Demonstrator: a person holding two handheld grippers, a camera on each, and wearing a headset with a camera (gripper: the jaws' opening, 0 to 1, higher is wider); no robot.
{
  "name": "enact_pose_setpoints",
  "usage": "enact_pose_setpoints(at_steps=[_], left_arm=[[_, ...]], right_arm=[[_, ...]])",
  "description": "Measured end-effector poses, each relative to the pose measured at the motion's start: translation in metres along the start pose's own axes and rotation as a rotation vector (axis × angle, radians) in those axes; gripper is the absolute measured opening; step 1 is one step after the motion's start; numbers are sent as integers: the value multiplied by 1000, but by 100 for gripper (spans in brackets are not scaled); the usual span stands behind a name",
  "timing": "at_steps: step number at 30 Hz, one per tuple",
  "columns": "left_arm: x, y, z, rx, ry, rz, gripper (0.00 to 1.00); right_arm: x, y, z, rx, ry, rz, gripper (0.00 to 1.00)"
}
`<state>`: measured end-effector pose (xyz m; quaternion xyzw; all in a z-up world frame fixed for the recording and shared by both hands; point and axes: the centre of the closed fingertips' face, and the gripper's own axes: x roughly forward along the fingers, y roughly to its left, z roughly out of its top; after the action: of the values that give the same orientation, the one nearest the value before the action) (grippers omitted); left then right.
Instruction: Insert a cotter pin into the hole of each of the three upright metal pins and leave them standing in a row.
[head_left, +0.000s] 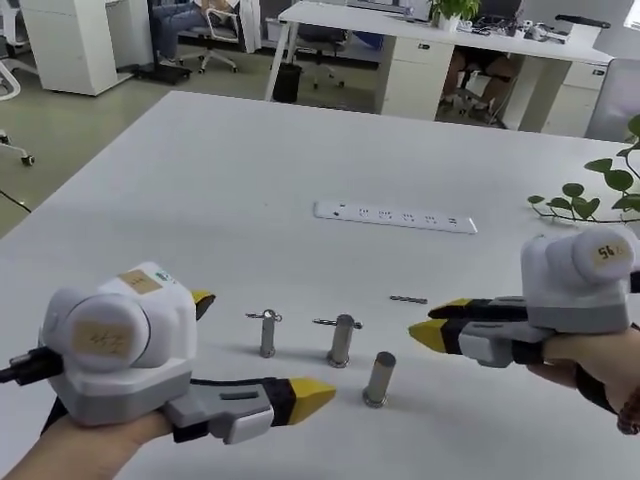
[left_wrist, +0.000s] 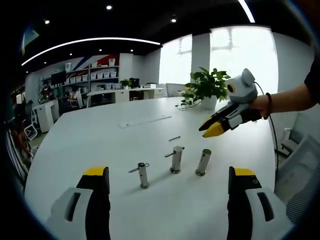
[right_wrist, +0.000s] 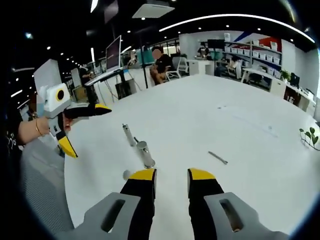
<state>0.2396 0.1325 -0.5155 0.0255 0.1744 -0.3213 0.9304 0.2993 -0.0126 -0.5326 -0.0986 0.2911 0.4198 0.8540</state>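
Observation:
Three upright metal pins stand in a row on the white table (head_left: 200, 200). The left pin (head_left: 267, 335) (left_wrist: 143, 175) and the middle pin (head_left: 341, 340) (left_wrist: 176, 159) each carry a cotter pin through the top. The right pin (head_left: 379, 378) (left_wrist: 203, 162) is bare. A loose cotter pin (head_left: 408, 299) (left_wrist: 174, 138) (right_wrist: 218, 157) lies flat behind the row. My left gripper (head_left: 259, 345) (left_wrist: 168, 175) is wide open, near the left pin. My right gripper (head_left: 438, 322) (right_wrist: 172, 175) hovers right of the row, jaws slightly apart and holding nothing.
A white power strip (head_left: 395, 216) (left_wrist: 145, 120) lies farther back on the table. A potted plant (head_left: 600, 195) (left_wrist: 202, 90) trails in at the right edge. Desks and chairs stand beyond the table's far side.

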Motion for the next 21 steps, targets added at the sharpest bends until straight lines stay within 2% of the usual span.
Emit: enact_pose_setpoints(at_steps=[3,11,17,21], left_arm=[[0,0,0,2,2,-1,99],[2,-3,-3,14,12,-12,99],[3,-3,-4,7,10,-10,97],[3,-4,-7,18,25,-13,97]], right_arm=[[3,-8,1,4,22,9,20],[10,-26,1,-70,100,11,19],[20,-38,1,-112,117,36,17],[31,-47,-3,-151,163,42,16]])
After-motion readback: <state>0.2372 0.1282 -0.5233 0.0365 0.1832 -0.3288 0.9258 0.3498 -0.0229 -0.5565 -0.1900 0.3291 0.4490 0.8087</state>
